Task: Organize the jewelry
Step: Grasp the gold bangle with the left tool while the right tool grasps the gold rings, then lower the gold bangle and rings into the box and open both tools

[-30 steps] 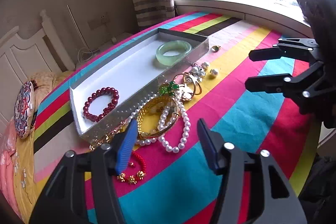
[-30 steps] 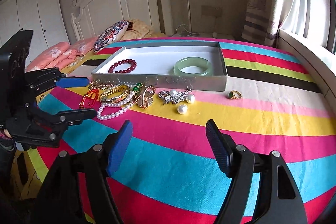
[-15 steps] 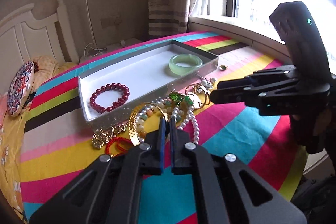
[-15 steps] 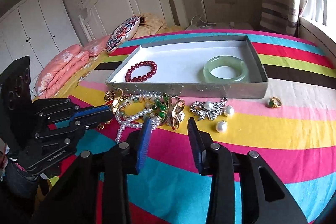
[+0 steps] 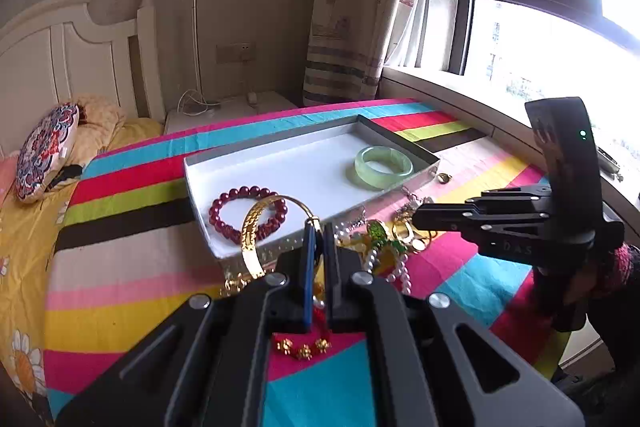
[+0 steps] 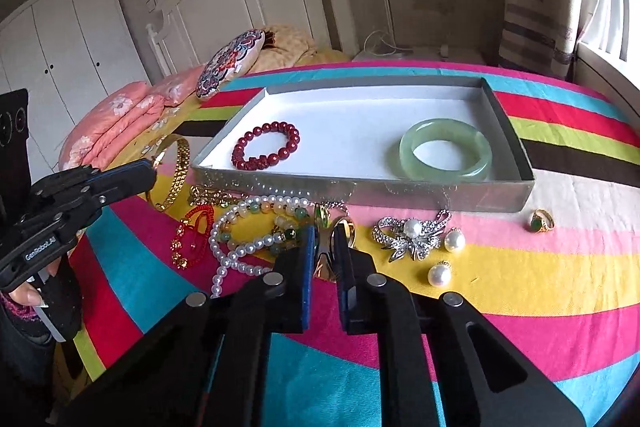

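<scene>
A grey tray (image 6: 360,189) on the striped cloth holds a red bead bracelet (image 6: 266,145) and a green jade bangle (image 6: 446,149). My left gripper (image 5: 318,227) is shut on a gold bangle (image 5: 254,227), which hangs in the air in front of the tray's (image 5: 280,143) near left corner. From the right wrist view the same bangle (image 6: 176,175) hangs at the left gripper's tip (image 6: 150,167). My right gripper (image 6: 324,233) is shut on a gold hoop piece (image 6: 326,255) in the jewelry pile before the tray.
On the cloth before the tray lie a pearl necklace (image 6: 248,247), a red cord bracelet (image 6: 192,235), a silver brooch (image 6: 412,237), two pearl earrings (image 6: 439,274) and a green-stone ring (image 6: 542,221). Pillows and a headboard stand behind, and a window sill runs along the right.
Both grippers went from open to shut. The left one closed on the gold bangle and raised it off the pile. The right one moved in to the gold hoops and closed on them.
</scene>
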Available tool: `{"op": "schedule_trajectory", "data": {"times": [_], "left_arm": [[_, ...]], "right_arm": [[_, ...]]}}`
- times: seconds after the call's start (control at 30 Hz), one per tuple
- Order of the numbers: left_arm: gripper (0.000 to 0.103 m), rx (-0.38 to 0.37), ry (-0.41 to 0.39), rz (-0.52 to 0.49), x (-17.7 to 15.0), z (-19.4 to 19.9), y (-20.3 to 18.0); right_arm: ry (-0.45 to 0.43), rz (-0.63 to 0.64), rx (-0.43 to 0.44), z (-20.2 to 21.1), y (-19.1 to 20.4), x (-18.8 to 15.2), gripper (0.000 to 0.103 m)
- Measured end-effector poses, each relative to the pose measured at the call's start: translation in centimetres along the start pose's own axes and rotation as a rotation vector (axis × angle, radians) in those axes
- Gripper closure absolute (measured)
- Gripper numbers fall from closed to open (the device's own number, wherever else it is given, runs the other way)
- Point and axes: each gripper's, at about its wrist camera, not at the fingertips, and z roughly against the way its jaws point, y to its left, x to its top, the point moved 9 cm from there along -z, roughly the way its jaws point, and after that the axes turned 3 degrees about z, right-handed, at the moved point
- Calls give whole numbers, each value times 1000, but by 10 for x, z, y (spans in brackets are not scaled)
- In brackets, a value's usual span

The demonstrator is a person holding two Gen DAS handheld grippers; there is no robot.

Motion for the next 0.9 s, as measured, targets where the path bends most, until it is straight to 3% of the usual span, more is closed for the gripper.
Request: {"op": "schedule_trajectory", "data": {"times": [0.07, 0.23, 0.37, 0.4, 0.43, 0.5, 0.6, 0.7, 0.77, 0.8, 0.9], "left_arm": [[100, 4, 0, -16, 10, -9, -2], [100, 11, 13, -22, 23, -27, 0], [100, 14, 15, -15, 18, -26, 0], [100, 17, 16, -16, 15, -24, 0], [99, 18, 17, -16, 12, -22, 1], [100, 20, 21, -17, 7, -19, 1], [100, 30, 32, -35, 3, -21, 0], [100, 35, 43, -52, 6, -28, -2], [99, 36, 43, -68, 10, -30, -4], [99, 42, 41, -82, 13, -32, -6], [99, 64, 47, -123, 18, -37, -5]], "right_arm": [[-25, -15, 0, 5, -3, 4, 102], [-72, -30, -2, 22, -15, 23, 102], [-27, 12, -13, 29, -16, 21, 98], [-17, 34, -27, 31, -14, 17, 88], [-10, 54, -41, 33, -13, 12, 62], [-23, 68, -55, 40, -12, 2, 22], [-6, 80, -37, 42, -6, -11, 51], [62, 128, -72, 24, -2, -20, 62], [103, 125, -96, 11, -5, -25, 76], [114, 114, -91, 6, -7, -27, 89], [82, 143, -103, 9, -6, -24, 91]]}}
